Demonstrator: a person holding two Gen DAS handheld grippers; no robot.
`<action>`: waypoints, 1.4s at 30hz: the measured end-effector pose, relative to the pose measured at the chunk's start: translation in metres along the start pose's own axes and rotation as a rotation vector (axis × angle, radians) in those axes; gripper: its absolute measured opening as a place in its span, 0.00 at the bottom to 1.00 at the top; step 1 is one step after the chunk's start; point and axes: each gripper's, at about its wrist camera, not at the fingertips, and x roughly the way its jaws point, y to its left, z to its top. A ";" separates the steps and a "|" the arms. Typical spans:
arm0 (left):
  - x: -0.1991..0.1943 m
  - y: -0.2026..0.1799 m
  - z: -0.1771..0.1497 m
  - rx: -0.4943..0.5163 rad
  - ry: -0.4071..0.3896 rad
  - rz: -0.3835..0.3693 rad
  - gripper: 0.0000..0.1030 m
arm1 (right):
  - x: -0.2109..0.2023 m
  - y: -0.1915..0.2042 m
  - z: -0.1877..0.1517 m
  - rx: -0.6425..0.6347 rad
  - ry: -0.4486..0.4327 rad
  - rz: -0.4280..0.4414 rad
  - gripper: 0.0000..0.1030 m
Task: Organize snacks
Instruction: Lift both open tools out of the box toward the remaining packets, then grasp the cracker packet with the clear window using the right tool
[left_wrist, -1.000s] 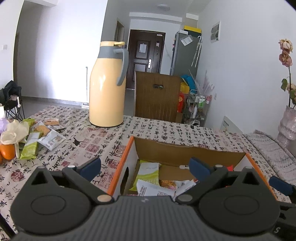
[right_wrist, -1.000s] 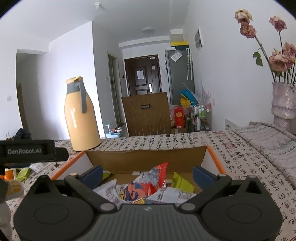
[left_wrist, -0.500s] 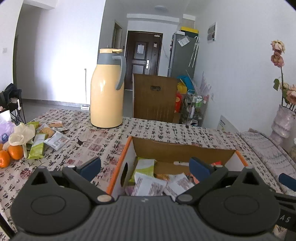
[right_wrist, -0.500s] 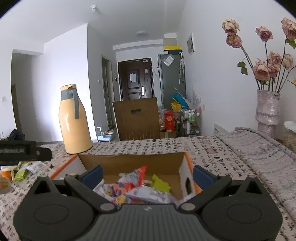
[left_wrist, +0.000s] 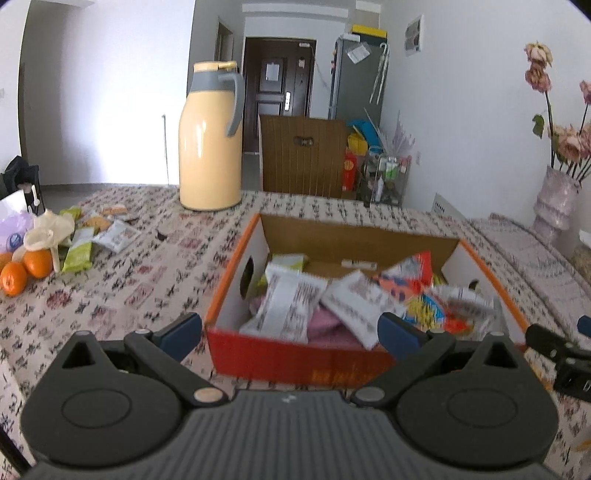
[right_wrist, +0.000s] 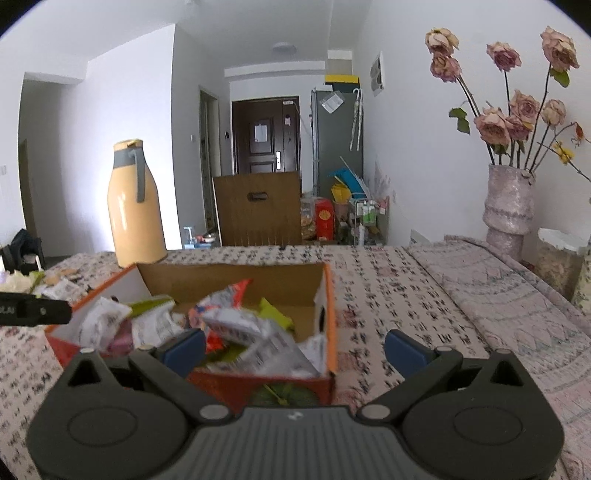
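An orange-rimmed cardboard box (left_wrist: 229, 280) (right_wrist: 328, 314) sits on the patterned tablecloth, holding several snack packets (left_wrist: 291, 302) (right_wrist: 236, 325) in white, red and green. My left gripper (left_wrist: 290, 338) hangs open in front of the box's near wall, with nothing between its fingers. My right gripper (right_wrist: 293, 349) is also open and empty, just short of the box's near right corner. More loose snack packets (left_wrist: 92, 236) lie on the cloth at the far left. The tip of the other gripper shows at the edge of each view.
A tall yellow thermos (left_wrist: 210, 136) (right_wrist: 136, 206) stands behind the box. Oranges (left_wrist: 26, 267) and a bag lie at the left edge. A vase of dried roses (right_wrist: 509, 206) stands at the right. A wooden chair back (left_wrist: 303, 158) rises beyond the table.
Both grippers have pulled back toward me and away from the box, so its front wall now shows. The right one has also shifted to the right. Both stay open.
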 end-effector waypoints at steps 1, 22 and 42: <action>-0.001 0.000 -0.003 0.002 0.006 0.001 1.00 | 0.000 -0.003 -0.003 -0.003 0.008 -0.004 1.00; 0.021 0.008 -0.059 -0.006 0.088 -0.039 1.00 | 0.025 -0.044 -0.044 -0.028 0.232 -0.047 1.00; 0.023 0.008 -0.063 -0.010 0.097 -0.051 1.00 | 0.063 -0.050 -0.056 0.005 0.318 -0.054 1.00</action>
